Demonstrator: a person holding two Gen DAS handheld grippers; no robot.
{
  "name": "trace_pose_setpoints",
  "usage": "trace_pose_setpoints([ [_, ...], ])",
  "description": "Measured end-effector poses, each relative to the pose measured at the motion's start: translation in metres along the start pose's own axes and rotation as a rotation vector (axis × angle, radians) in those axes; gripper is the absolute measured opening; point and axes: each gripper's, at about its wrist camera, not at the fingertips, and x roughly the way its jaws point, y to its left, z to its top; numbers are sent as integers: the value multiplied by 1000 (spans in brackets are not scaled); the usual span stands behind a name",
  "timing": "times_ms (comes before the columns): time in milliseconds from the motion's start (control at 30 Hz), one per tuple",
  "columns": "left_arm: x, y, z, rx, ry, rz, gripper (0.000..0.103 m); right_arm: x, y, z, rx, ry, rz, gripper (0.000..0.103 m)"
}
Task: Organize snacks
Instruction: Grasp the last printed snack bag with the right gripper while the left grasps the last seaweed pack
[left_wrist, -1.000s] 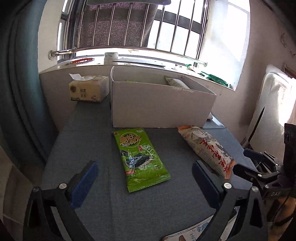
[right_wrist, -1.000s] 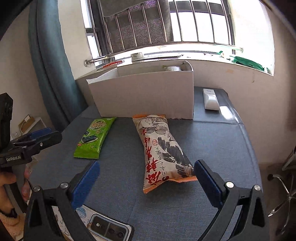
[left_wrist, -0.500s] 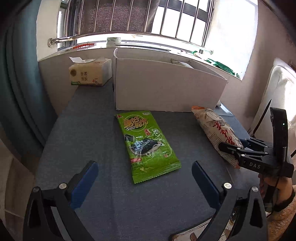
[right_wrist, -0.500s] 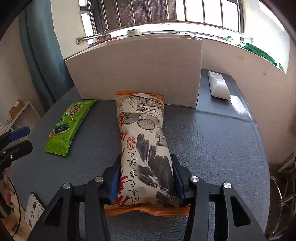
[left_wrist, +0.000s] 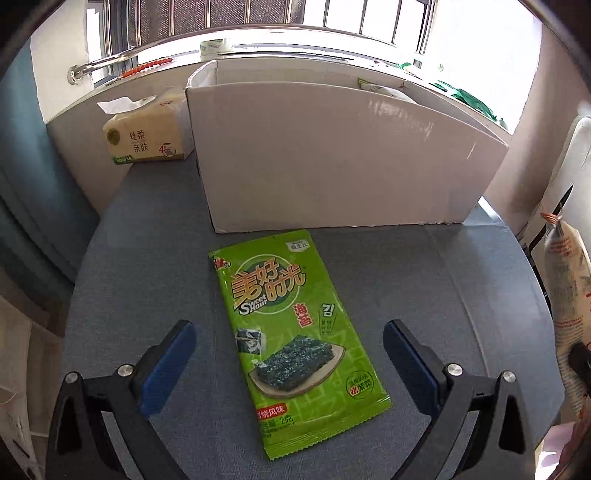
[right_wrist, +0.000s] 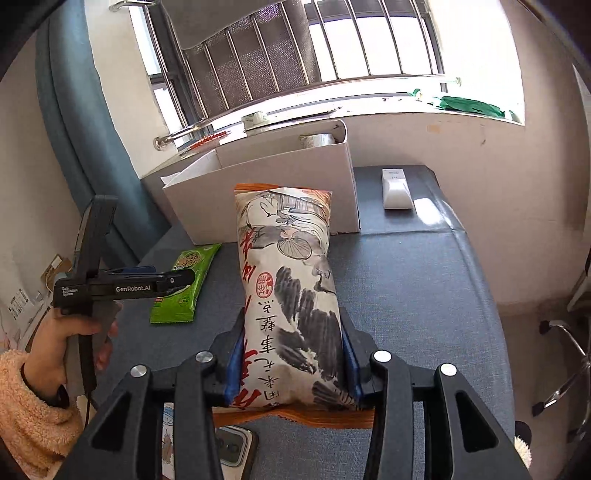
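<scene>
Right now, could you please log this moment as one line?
right gripper: shut on white snack bag | left gripper: open over green seaweed packet | cardboard box: behind

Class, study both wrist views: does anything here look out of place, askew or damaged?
Nothing looks damaged or spilled. The green seaweed packet lies slightly askew on the table, outside the cardboard box, between the open left gripper's fingers. The right gripper is shut on the white snack bag, not yet boxed.
</scene>
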Motion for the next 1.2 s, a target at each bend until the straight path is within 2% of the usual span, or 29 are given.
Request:
trace_pose_setpoints([
  [100,17,-3,5,15,49,-4,103,-8,-3,-4,16,-10,-36,47],
  [167,21,-5,2,53,52,-7,101,-10,-4,-5,20,-14,-36,47],
  [200,22,-6,0,78,49,-2,91,-10,-6,-5,22,-13,-32,44],
  [233,19,-7,-2,103,22,6,78,-10,-6,-5,19,-15,-28,35],
  [267,15,-5,-4,100,5,-18,71,-9,-5,-5,13,-17,-30,15],
  [300,13,-3,-5,86,7,-36,70,-5,-5,-6,4,-6,-38,11],
  [400,5,3,-13,93,-13,-56,63,12,-8,-10,-3,74,-107,12],
  [433,2,4,-15,103,-19,-69,62,11,-10,-11,9,73,-91,12],
  [467,-1,5,-18,109,-27,-80,61,9,-11,-11,19,63,-72,20],
  [500,-5,6,-20,110,-34,-86,60,4,-12,-11,22,50,-62,50],
  [533,-10,9,-21,102,-46,-101,60,0,-12,-10,21,37,-66,69],
  [567,-17,11,-23,92,-61,-120,60,-5,-10,-9,16,20,-66,93],
  [667,-40,9,-24,103,-114,-150,60,-9,-2,-7,-24,14,-46,96],
  [833,-72,6,-24,128,-174,-185,60,21,7,-15,-103,139,-90,96],
  [867,-76,6,-25,134,-179,-185,60,27,7,-17,-113,157,-91,95],
  [900,-80,7,-25,134,-185,-184,60,32,7,-19,-117,169,-85,77],
  [933,-82,8,-24,132,-190,-190,60,38,5,-21,-114,189,-81,50],
  [967,-85,9,-25,133,-191,-199,60,40,4,-21,-118,188,-109,40],
  [1033,-90,12,-25,128,-202,-209,60,36,6,-16,-131,187,-98,33],
  [1133,-99,14,-21,118,-233,-225,60,23,5,0,-118,125,-106,32],
  [1200,-107,18,-15,105,-261,-252,60,12,2,15,-89,73,-78,31],
])
